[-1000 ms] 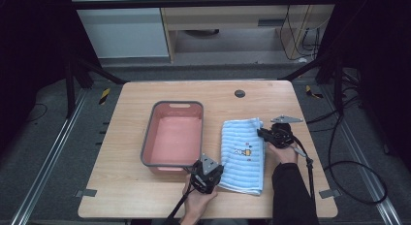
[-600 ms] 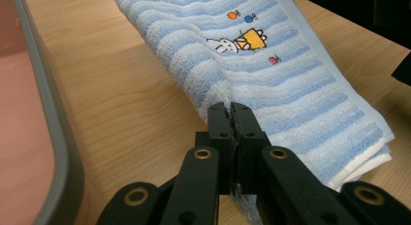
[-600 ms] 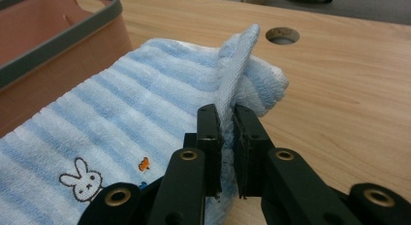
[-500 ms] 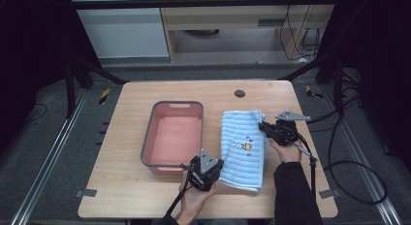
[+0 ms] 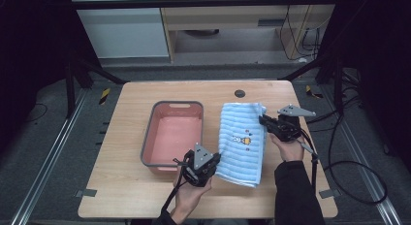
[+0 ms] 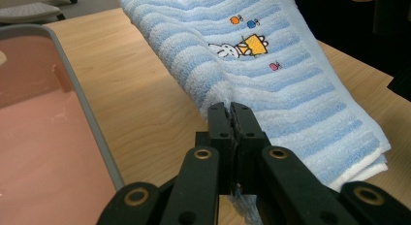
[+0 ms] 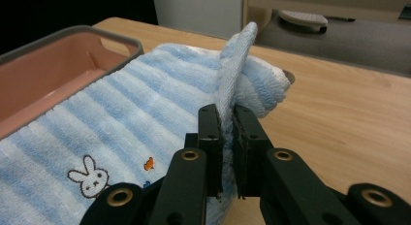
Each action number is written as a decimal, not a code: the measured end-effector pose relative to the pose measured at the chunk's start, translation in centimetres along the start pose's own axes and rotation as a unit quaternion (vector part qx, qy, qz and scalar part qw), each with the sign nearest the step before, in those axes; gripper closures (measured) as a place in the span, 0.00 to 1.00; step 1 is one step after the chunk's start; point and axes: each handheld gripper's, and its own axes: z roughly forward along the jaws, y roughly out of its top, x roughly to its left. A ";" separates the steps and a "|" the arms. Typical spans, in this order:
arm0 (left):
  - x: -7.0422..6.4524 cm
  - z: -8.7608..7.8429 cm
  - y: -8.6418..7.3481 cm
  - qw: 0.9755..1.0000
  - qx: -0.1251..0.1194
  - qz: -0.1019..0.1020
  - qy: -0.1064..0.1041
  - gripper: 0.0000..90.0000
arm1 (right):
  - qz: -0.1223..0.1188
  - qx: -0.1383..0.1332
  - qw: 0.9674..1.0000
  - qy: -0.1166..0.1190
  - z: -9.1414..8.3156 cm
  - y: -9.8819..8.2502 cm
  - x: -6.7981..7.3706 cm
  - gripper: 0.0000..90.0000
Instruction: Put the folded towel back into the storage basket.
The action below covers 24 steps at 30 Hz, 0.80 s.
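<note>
A folded blue striped towel (image 5: 242,142) lies at the centre right of the wooden desk (image 5: 121,186), just beside a pink tub (image 5: 172,133). The left gripper (image 5: 213,163) pinches the towel's lower left edge. The right gripper (image 5: 264,122) clamps its upper right edge, lifting a fold.

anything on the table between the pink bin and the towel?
Nothing: bare wood between the pink bin and the towel in the left gripper view.
</note>
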 end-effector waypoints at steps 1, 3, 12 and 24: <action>0.1 -0.2 0.2 1.000 -0.002 0.001 -0.001 0.98 | 0.002 -0.011 1.000 0.003 -0.2 0.6 0.2 0.93; 0.2 -0.6 0.6 1.000 -0.005 0.004 0.000 0.98 | 0.003 -0.014 1.000 0.006 -0.3 0.8 0.3 0.93; 0.9 -2.1 2.2 1.000 -0.019 0.009 0.001 0.98 | -0.002 -0.030 1.000 0.005 -1.0 2.8 0.9 0.93; 1.7 -3.5 3.3 0.999 -0.033 0.011 0.003 0.98 | -0.024 -0.031 0.999 0.004 -1.2 5.5 2.3 0.93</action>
